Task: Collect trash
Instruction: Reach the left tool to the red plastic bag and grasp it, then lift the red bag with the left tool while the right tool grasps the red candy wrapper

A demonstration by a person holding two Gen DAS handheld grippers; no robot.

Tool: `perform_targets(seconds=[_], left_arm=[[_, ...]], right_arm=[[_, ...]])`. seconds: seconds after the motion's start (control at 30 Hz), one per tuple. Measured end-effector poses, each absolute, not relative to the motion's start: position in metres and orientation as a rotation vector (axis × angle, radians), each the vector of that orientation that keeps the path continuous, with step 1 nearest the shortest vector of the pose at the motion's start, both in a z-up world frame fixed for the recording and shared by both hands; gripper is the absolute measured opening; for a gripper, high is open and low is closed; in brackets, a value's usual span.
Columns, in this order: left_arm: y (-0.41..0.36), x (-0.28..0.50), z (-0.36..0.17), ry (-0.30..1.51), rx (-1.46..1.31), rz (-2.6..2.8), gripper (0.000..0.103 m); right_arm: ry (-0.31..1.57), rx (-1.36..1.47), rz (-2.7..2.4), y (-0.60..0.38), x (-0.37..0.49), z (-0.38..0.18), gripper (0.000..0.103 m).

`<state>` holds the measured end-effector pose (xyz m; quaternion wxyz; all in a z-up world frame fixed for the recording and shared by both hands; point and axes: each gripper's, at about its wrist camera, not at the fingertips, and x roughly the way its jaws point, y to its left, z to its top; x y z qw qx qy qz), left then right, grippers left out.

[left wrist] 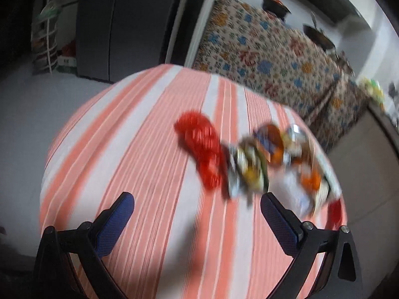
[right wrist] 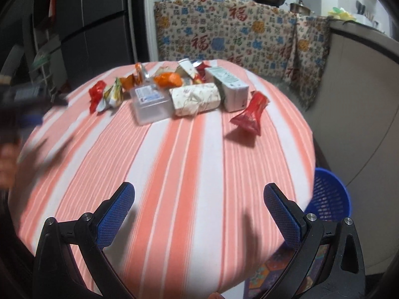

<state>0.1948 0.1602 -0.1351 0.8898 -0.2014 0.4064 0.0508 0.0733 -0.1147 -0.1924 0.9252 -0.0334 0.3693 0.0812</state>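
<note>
Jaws of both the left gripper (left wrist: 197,205) and right gripper (right wrist: 199,196) gape wide, empty above the striped tablecloth (right wrist: 162,154).

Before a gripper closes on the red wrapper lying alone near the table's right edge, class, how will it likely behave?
The red wrapper looks crumpled and thin, so it probably collapses when pinched. It seems light and may slide on the striped tablecloth if pushed. Its glossy film could slip.

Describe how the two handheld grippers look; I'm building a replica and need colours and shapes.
The left gripper and right gripper look alike: each has two angular black linkage arms joined by round silver pins, ending in slim fingers with blue, fine-textured pads. No cables or markings show. In the right wrist view, the person's left hand is only a pinkish blur; no sleeve can be made out.
</note>
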Motion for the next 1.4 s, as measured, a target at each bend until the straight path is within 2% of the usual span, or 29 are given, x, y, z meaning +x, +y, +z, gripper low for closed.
perform_targets(seconds=[0.13, 0.27, 0.37, 0.43, 0.47, 0.5, 0.57, 0.73, 0.87, 1.03, 1.23, 1.4], left_arm=[[0.171, 0.26, -0.129, 0.863, -0.43, 0.145, 0.103], [0.175, 0.305, -0.162, 0.967, -0.415, 0.216, 0.102], [0.176, 0.321, -0.189, 1.083, -0.459, 0.198, 0.102], [0.171, 0.318, -0.19, 1.087, -0.417, 0.187, 0.099], [0.17, 0.316, -0.188, 1.089, -0.396, 0.178, 0.087], [0.171, 0.312, -0.186, 1.091, -0.392, 0.161, 0.082], [0.177, 0.306, -0.181, 1.091, -0.374, 0.118, 0.045], [0.187, 0.277, -0.171, 1.077, -0.302, 0.048, 0.045], [0.17, 0.233, -0.161, 1.079, -0.185, -0.029, 0.046], [0.144, 0.182, -0.169, 1.066, -0.192, -0.113, 0.048], [0.123, 0.165, -0.18, 1.013, -0.099, -0.095, 0.053], [0.124, 0.161, -0.182, 0.966, -0.101, -0.087, 0.053]], right_arm=[[0.754, -0.07, 0.194, -0.111, 0.071, -0.192, 0.103], [0.749, -0.076, 0.203, -0.109, 0.071, -0.194, 0.103], [0.753, -0.081, 0.2, -0.109, 0.074, -0.197, 0.103], [0.759, -0.082, 0.197, -0.111, 0.075, -0.2, 0.103], [0.762, -0.083, 0.195, -0.111, 0.076, -0.201, 0.103], [0.765, -0.082, 0.195, -0.112, 0.076, -0.202, 0.103], [0.772, -0.08, 0.193, -0.112, 0.078, -0.205, 0.103], [0.799, -0.08, 0.187, -0.111, 0.081, -0.212, 0.103], [0.832, -0.075, 0.183, -0.112, 0.084, -0.219, 0.103], [0.835, -0.073, 0.174, -0.112, 0.084, -0.221, 0.103], [0.842, -0.085, 0.186, -0.111, 0.084, -0.223, 0.103], [0.832, -0.09, 0.184, -0.111, 0.084, -0.224, 0.103]])
